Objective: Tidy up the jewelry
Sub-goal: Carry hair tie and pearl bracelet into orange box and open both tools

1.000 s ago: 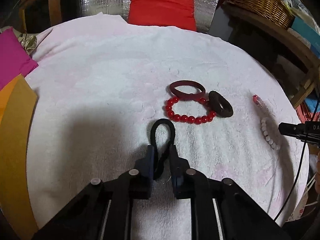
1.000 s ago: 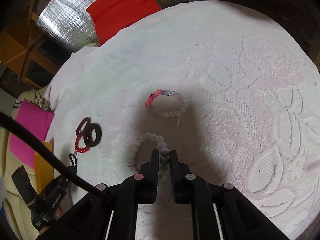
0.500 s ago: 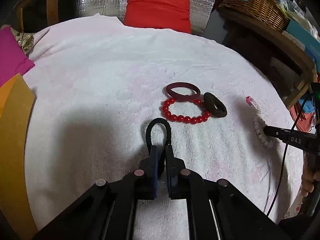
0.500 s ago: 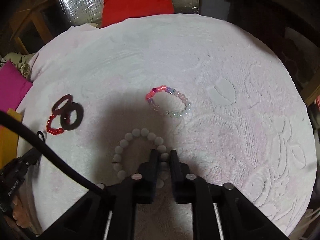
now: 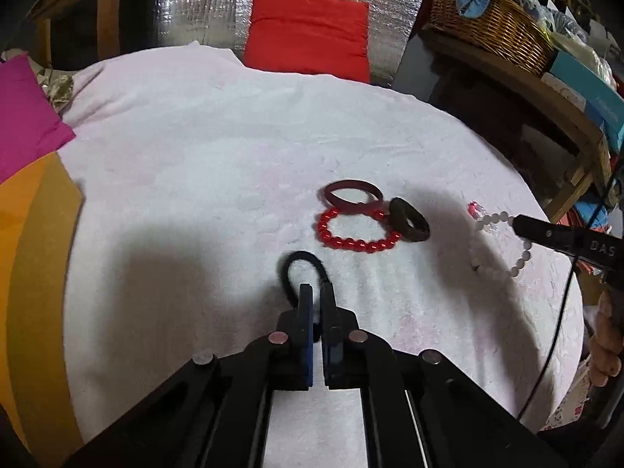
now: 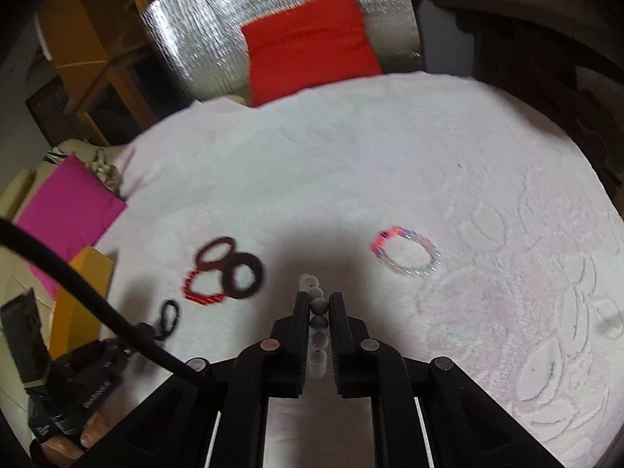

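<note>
two grippers, each clamped on one piece: left gripper [image 5: 316, 292] pinches black band [image 5: 302, 269] on white cloth [image 5: 195, 156]; right gripper [image 6: 316, 304] grips white bead bracelet [image 6: 318, 306], likely bound for red cluster [image 6: 202, 284] at 10 o'clock.

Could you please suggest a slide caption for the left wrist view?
Left tongs shut on a black hair tie on the white cloth, near a red bead bracelet.

The white letters "DAS" (cut off at the frame's edge) stand on the black body of the right gripper [image 5: 524, 226].
</note>
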`<state>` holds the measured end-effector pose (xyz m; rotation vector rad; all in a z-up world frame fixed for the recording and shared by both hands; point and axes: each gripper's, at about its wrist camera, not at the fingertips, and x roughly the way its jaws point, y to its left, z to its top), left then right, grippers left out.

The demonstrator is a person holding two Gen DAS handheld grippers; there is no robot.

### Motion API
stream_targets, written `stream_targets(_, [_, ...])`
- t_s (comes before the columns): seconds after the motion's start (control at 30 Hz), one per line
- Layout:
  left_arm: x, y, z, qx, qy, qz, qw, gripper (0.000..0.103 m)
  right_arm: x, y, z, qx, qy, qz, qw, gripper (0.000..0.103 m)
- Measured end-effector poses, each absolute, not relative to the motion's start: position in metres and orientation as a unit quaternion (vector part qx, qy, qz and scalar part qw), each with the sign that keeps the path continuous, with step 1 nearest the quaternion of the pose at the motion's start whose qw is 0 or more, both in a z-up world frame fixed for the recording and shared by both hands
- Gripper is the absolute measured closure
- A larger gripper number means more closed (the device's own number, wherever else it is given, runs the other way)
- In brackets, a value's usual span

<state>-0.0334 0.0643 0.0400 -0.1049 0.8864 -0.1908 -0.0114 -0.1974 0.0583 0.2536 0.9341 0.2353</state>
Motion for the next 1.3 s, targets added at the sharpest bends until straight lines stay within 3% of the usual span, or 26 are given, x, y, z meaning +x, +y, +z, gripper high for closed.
stream_targets(0.07, [-0.031, 0.067, 0.038, -0.051, 0.432, -0.09, 0.896, 0.096, -0.016, -0.193, 0.061, 0.122, 0.442, 0.119, 0.881, 0.092])
stream_targets(0.13, [-0.029, 0.066, 0.035, -0.051, 0.438, -0.09, 0.893, 0.078, -0.014, -0.186, 0.062, 0.119, 0.441, 0.117, 0.882, 0.092])
stream_targets(0.17, [-0.028, 0.064, 0.033, -0.049, 0.439, -0.089, 0.893, 0.056, -0.011, -0.188, 0.059, 0.118, 0.444, 0.119, 0.88, 0.092])
stream_targets(0.2, [-0.027, 0.063, 0.031, -0.045, 0.44, -0.084, 0.893, 0.046, -0.01, -0.187, 0.057, 0.118, 0.448, 0.119, 0.878, 0.092])
stream_targets(0.33, [-0.023, 0.052, 0.027, -0.037, 0.435, -0.085, 0.895, 0.046, -0.01, -0.193, 0.051, 0.121, 0.458, 0.113, 0.873, 0.092])
stream_targets(0.37, [-0.022, 0.05, 0.026, -0.035, 0.436, -0.088, 0.895, 0.055, -0.011, -0.195, 0.051, 0.122, 0.459, 0.113, 0.873, 0.092])
stream_targets(0.4, [-0.02, 0.045, 0.022, -0.03, 0.442, -0.092, 0.892, 0.073, -0.011, -0.195, 0.051, 0.123, 0.459, 0.112, 0.873, 0.092])
stream_targets(0.43, [-0.019, 0.042, 0.018, -0.026, 0.45, -0.093, 0.888, 0.082, -0.01, -0.196, 0.051, 0.122, 0.459, 0.112, 0.873, 0.092])
stream_targets(0.6, [-0.02, 0.037, 0.018, -0.02, 0.448, -0.092, 0.889, 0.096, -0.011, -0.197, 0.053, 0.126, 0.456, 0.113, 0.874, 0.092])
stream_targets(1.0, [-0.07, 0.064, 0.069, -0.038, 0.382, -0.087, 0.919, 0.098, -0.021, -0.182, 0.077, 0.157, 0.415, 0.166, 0.88, 0.092])
stream_targets(1.3, [-0.128, 0.121, 0.11, -0.045, 0.321, -0.009, 0.946, 0.098, -0.031, -0.116, 0.102, 0.163, 0.392, 0.234, 0.875, 0.092])
